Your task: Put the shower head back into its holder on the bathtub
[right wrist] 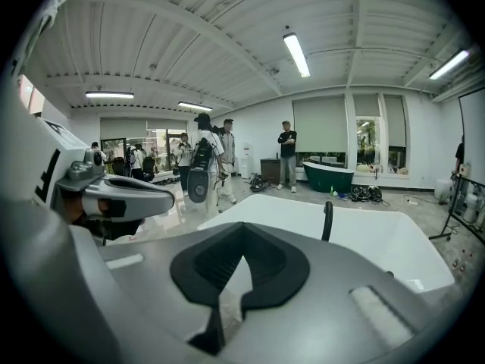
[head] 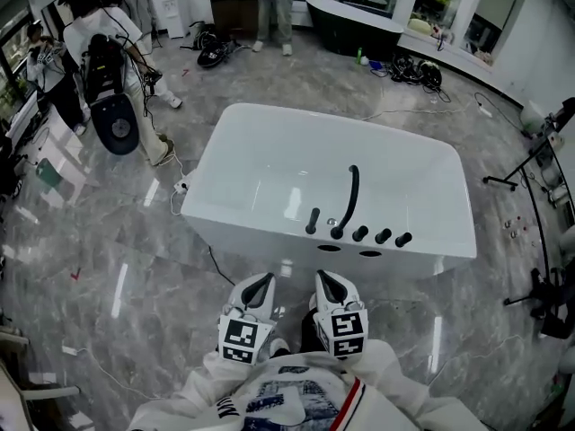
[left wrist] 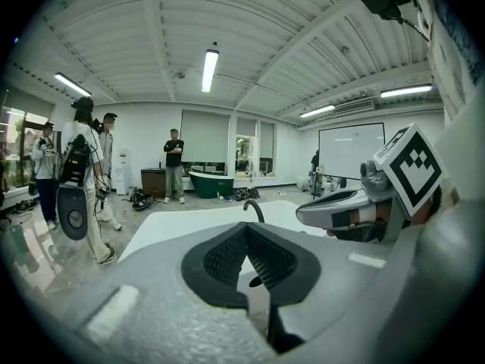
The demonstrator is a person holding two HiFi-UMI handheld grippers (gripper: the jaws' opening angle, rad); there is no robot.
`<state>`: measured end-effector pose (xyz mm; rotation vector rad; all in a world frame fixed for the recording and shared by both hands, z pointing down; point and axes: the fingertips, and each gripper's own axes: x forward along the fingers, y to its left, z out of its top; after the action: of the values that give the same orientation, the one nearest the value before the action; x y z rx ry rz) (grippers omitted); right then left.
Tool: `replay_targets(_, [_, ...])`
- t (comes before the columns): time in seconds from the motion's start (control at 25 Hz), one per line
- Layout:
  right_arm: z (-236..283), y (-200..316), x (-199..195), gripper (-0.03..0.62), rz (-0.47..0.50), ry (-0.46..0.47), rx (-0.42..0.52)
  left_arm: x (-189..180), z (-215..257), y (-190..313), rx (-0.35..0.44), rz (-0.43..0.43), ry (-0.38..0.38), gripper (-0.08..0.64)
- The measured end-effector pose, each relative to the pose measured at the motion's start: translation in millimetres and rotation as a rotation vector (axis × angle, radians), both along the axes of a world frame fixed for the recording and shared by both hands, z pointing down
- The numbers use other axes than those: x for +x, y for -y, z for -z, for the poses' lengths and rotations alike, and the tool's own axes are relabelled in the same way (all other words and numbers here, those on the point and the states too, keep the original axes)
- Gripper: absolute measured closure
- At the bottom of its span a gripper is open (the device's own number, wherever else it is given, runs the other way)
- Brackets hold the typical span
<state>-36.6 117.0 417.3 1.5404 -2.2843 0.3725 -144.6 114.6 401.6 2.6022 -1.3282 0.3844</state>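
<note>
A white bathtub (head: 225, 142) stands on the grey marble floor ahead of me. On its near rim a curved black spout (head: 350, 191) rises, with three black knobs (head: 383, 236) to its right. Left of the spout a short black handle-like piece (head: 312, 221) stands upright; whether this is the shower head I cannot tell. My left gripper (head: 260, 283) and right gripper (head: 330, 279) hang side by side just short of the tub, both shut and empty. The left gripper (left wrist: 245, 230) and right gripper (right wrist: 241, 230) both look over the tub towards the spout (right wrist: 327, 220).
A person with a black backpack (head: 103, 52) stands at the back left, another person (head: 274, 7) at the back. A dark green tub (head: 350, 21) and a heap of cables (head: 413, 70) lie beyond. A stand (head: 530, 160) is at the right, a cable (head: 193, 182) by the tub's left side.
</note>
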Motion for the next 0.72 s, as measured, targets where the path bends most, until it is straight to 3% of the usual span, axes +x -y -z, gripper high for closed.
replay_targets(0.44, [-15.5, -47.1, 4.2, 0.588, -0.001, 0.004, -0.087, 23.5, -5.4, -37.9, -0.051, -0.031, -0.008, 0.558])
replay_targets(0.72, [-10.3, -39.0, 21.5, 0.588, 0.031, 0.003, -0.077, 49.4, -6.7, -36.5, -0.075, -0.013, -0.017, 0.558])
